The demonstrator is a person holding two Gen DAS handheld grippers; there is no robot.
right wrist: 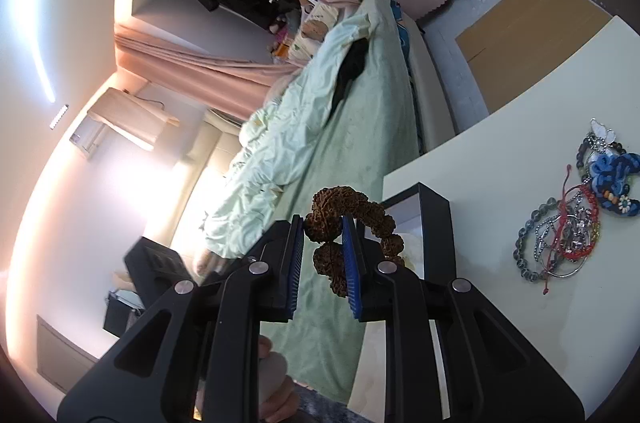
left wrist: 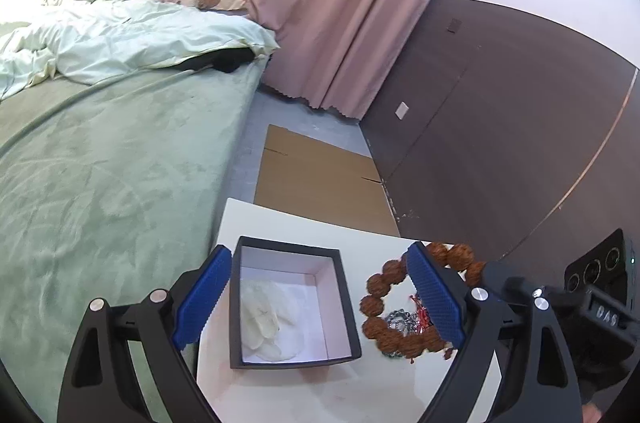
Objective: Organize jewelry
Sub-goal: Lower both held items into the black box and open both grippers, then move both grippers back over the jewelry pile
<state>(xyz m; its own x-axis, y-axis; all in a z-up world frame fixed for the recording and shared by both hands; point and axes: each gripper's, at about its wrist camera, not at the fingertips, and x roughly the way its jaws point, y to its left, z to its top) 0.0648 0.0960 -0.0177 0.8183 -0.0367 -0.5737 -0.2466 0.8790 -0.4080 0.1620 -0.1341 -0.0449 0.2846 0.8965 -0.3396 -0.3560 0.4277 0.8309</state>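
Note:
A black open box [left wrist: 344, 307] with a white lining and white padding sits on a white table [left wrist: 280, 223]. My left gripper [left wrist: 320, 295] is open, its blue fingers on either side of the box. In the left wrist view, a brown bead bracelet [left wrist: 378, 327] hangs to the right of the box. My right gripper [right wrist: 322, 255] is shut on this brown bead bracelet [right wrist: 340, 203] and holds it in the air beside the box [right wrist: 434, 223]. A pile of other jewelry [right wrist: 568, 223] lies on the table [right wrist: 500, 151], apart from the box.
A bed with a green cover [left wrist: 100, 183] runs along the table's left side. Flat cardboard [left wrist: 320, 179] lies on the floor beyond the table. Pink curtains [left wrist: 340, 3] and a dark wall panel [left wrist: 500, 123] stand behind.

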